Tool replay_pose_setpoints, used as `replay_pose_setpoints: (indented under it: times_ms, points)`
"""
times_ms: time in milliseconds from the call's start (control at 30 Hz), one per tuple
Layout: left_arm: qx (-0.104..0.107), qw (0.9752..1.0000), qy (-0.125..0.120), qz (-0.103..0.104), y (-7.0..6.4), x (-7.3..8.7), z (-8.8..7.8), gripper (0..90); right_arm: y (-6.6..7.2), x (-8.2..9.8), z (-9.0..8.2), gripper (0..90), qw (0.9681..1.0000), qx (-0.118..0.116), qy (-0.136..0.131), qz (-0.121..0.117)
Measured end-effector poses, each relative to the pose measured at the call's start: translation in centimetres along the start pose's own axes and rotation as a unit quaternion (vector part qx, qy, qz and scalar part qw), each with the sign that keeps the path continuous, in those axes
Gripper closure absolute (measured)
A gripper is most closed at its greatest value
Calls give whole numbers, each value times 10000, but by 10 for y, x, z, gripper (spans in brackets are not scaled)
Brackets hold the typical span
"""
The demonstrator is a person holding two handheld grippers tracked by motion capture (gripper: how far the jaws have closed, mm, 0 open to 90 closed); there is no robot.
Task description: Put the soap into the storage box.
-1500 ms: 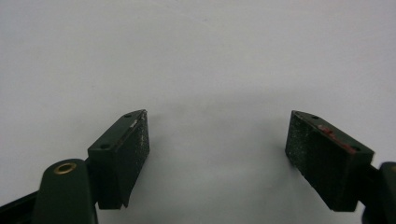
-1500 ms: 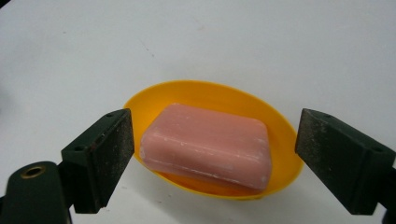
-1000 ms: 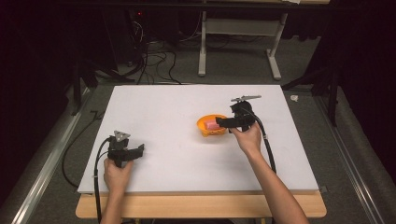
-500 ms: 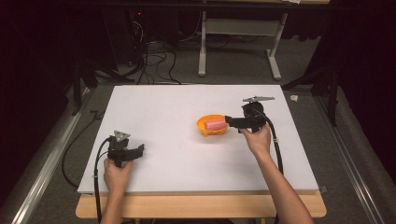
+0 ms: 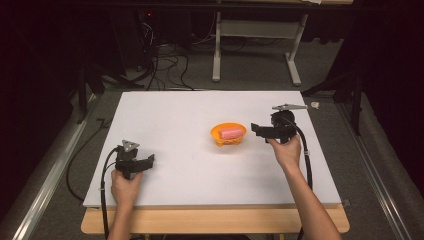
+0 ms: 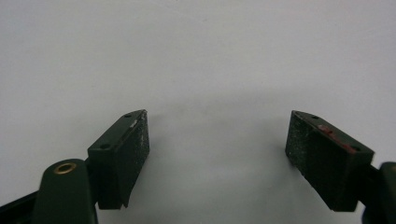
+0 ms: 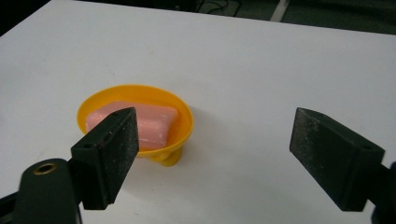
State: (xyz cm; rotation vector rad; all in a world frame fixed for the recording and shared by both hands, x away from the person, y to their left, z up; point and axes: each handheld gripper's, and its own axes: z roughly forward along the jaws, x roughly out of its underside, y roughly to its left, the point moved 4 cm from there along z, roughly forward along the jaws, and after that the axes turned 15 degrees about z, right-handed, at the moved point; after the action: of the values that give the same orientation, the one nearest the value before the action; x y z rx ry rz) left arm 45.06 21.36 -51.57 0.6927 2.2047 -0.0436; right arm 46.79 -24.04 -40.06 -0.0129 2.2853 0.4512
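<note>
Orange is what I am reading first: the orange bowl (image 5: 228, 134) is sitting near the middle of the white counter (image 5: 175, 115), and the pink soap bar (image 5: 230, 133) is lying inside it, flat and a little skewed in the right gripper view. I am judging the placing step as done, since the bar is resting in the bowl with nothing touching it.

I am holding the right claw (image 5: 254, 129) just to the right of the bowl, apart from it, pointing toward it. Its jaws are standing apart with nothing between them; they have just been closing partway, on empty air. In the right gripper view the bowl (image 7: 135, 122) and the soap (image 7: 140, 121) are showing beyond the left pad, clear of both pads.

I am keeping the left claw (image 5: 150, 161) low over the counter near its front left corner, well apart from the bowl, jaws wide and empty, with bare white surface between the 2 pads (image 6: 126, 156).

I am reckoning that what is left is small: pulling the right hand (image 5: 286, 152) clear to a resting spot, unless the bowl itself is next to be moved
</note>
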Motion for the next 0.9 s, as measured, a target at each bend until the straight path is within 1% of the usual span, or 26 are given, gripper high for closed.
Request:
replay_pose_setpoints:
  times_ms: [100,133,167,200,233,267,300,333,467,900]
  points:
    - [0,10000,-1,-1,0,0,0,220,-7,2,-6,175,10000,19,-69,47]
    - [0,10000,-1,-1,0,0,0,220,-7,2,-6,175,10000,19,-69,47]
    - [-2,10000,-1,-1,0,0,0,220,-11,3,-8,177,9999,37,-95,82]
    - [-2,10000,-1,-1,0,0,0,220,-11,3,-8,177,9999,37,-95,82]
    - [-2,10000,-2,0,0,0,0,220,-14,4,-10,179,9999,47,-112,96]
    - [-2,10000,-2,0,0,0,0,220,-14,4,-10,179,9999,47,-112,96]
    - [0,10000,-1,-1,0,0,0,219,-18,6,-12,180,9998,62,-123,132]
    - [0,10000,-1,-1,0,0,0,219,-18,6,-12,180,9998,62,-123,132]
    - [0,10000,-1,-1,0,0,0,220,-27,8,-17,182,9996,85,-182,218]
    - [-1,10000,-1,0,0,0,0,220,-42,13,-28,183,9989,139,-289,337]
